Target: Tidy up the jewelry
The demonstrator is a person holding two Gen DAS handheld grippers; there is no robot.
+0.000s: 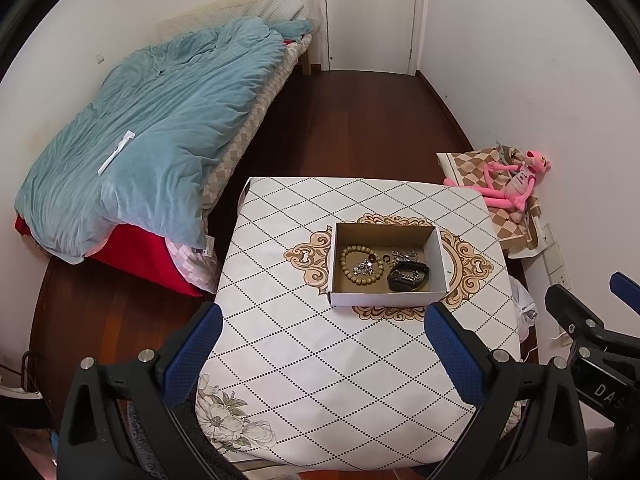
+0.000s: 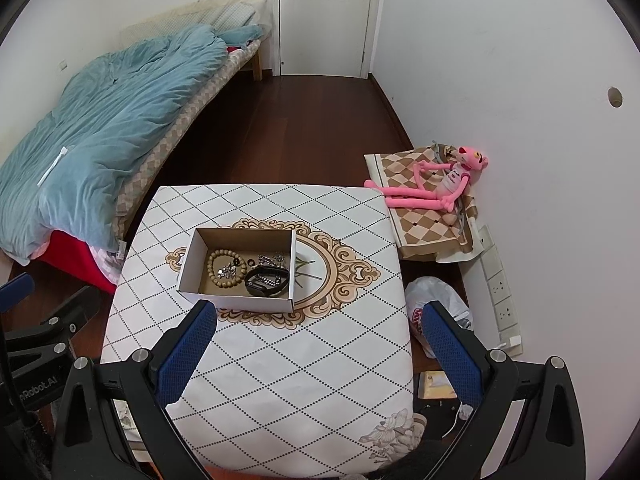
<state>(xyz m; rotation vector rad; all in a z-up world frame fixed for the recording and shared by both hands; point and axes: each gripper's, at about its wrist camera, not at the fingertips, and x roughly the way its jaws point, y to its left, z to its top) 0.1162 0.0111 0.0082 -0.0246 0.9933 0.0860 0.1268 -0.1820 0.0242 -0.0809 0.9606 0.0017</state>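
Observation:
A small open cardboard box sits on the middle of the patterned table. Inside lie a wooden bead bracelet, small silver pieces, a silver chain and a black band. My left gripper is open and empty, held above the table's near half. My right gripper is open and empty, near the box's front right; it also shows at the right edge of the left wrist view.
A bed with a blue duvet stands left of the table. A pink plush toy lies on a checked cushion at the right wall. A white plastic bag sits on the floor right of the table. A closed door is at the back.

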